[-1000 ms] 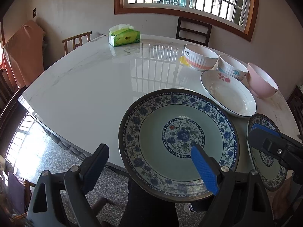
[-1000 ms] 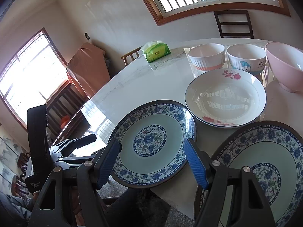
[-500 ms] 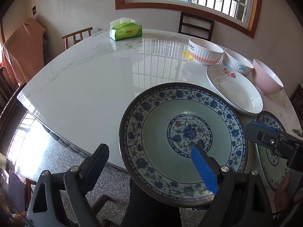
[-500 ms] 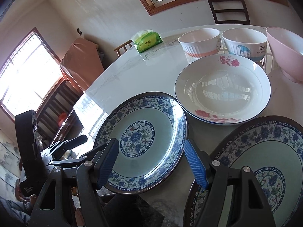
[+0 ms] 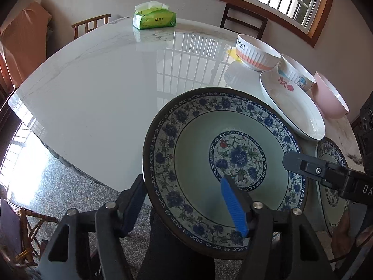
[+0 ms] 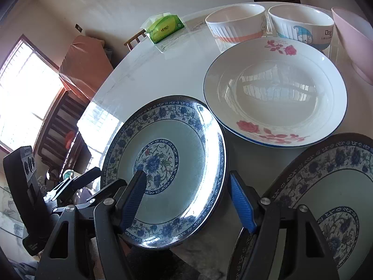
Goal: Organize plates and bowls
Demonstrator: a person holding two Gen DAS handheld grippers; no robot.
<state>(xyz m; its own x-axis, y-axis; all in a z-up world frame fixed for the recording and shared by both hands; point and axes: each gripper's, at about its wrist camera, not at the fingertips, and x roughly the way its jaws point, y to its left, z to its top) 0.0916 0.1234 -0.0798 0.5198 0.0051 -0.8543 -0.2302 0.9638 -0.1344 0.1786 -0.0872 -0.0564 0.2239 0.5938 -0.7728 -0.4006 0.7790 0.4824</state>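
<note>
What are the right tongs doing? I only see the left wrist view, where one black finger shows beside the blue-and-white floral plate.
Observer: The right tongs are open and hold nothing; the blue-and-white floral plate shows between their fingers.
Operator: And the other plate under that finger?
Observer: The second blue-and-white floral plate lies flat on the white marble table, ungripped.

My right gripper (image 6: 184, 200) hangs open; a blue-patterned plate (image 6: 167, 163) sits tilted at nine o'clock, a rose-printed white plate (image 6: 275, 91) at one o'clock.
</note>
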